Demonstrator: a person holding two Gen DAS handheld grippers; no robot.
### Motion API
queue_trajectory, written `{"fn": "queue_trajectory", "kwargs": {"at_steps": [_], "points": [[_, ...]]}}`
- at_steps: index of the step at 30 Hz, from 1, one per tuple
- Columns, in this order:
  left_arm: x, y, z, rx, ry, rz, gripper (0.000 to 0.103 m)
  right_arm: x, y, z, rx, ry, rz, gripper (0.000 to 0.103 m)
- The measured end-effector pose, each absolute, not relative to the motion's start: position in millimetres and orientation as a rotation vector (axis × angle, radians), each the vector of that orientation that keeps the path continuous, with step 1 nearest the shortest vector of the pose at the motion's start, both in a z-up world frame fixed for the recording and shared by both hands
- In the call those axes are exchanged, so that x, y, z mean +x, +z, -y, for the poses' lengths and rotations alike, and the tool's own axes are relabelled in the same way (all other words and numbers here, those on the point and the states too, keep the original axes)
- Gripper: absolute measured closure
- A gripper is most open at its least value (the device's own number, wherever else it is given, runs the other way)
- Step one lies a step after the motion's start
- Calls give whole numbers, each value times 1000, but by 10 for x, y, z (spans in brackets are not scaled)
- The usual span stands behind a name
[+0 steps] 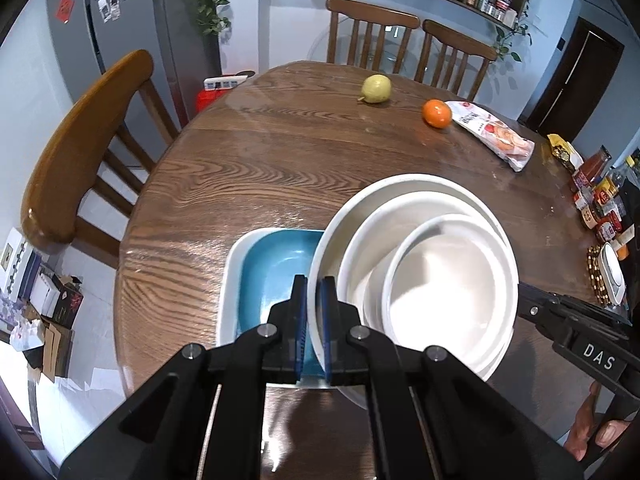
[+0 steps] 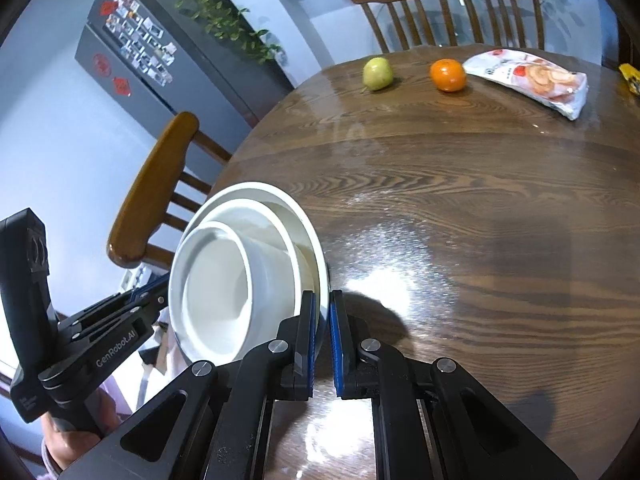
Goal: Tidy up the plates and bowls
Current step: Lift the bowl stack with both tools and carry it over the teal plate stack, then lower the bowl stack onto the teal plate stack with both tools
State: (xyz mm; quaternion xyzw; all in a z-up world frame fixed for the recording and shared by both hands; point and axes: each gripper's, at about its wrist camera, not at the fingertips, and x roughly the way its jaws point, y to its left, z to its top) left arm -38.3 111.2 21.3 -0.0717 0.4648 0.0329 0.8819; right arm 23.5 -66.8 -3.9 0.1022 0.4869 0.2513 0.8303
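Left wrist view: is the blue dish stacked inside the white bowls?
No, the blue dish sits in a white tray beside the white bowls.

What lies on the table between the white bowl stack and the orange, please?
Nothing: between the stack and the orange only bare table shows, clearest in the right wrist view.

From my seat the table (image 2: pixel 460 184) reads as dark wood with strong grain under a glossy coat that throws back white glare. On it I see the stacked white bowls (image 1: pixel 440 272), smooth and glazed like ceramic, with a soft sheen. Left of the bowls, the blue dish (image 1: pixel 276 268) is glossier, sitting in a matt white tray (image 1: pixel 230 280). The left gripper (image 1: pixel 314 320) and right gripper (image 2: pixel 322 332) look like matt black plastic with shiny metal pins and ribbed blue pads. Across the table from the bowls, the snack bag (image 2: pixel 532 76) is slick, crinkled plastic film, and the chairs (image 1: pixel 76 152) are polished wood.
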Motion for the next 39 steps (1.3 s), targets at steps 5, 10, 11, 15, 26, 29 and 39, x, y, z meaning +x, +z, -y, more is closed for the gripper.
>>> {"fn": "queue_trajectory", "kwargs": {"at_steps": [5, 10, 11, 15, 26, 29, 39], "points": [[-430, 191, -1289, -161, 86, -972, 102, 227, -63, 484, 207, 549, -1042, 92], [-446, 180, -1430, -169, 100, -972, 102, 226, -86, 351, 200, 564, -1046, 92], [-445, 172, -1464, -172, 104, -975, 102, 232, -94, 327, 199, 567, -1049, 92], [-433, 124, -1558, -178, 112, -987, 102, 263, -129, 221, 193, 572, -1061, 92], [-301, -68, -1700, -204, 110, -1040, 102, 389, -301, 66, 180, 555, -1111, 92], [-270, -117, -1711, -207, 106, -1055, 102, 416, -349, 45, 181, 547, -1127, 92], [-190, -225, -1716, -206, 97, -1091, 102, 490, -466, 48, 196, 527, -1163, 92]]}}
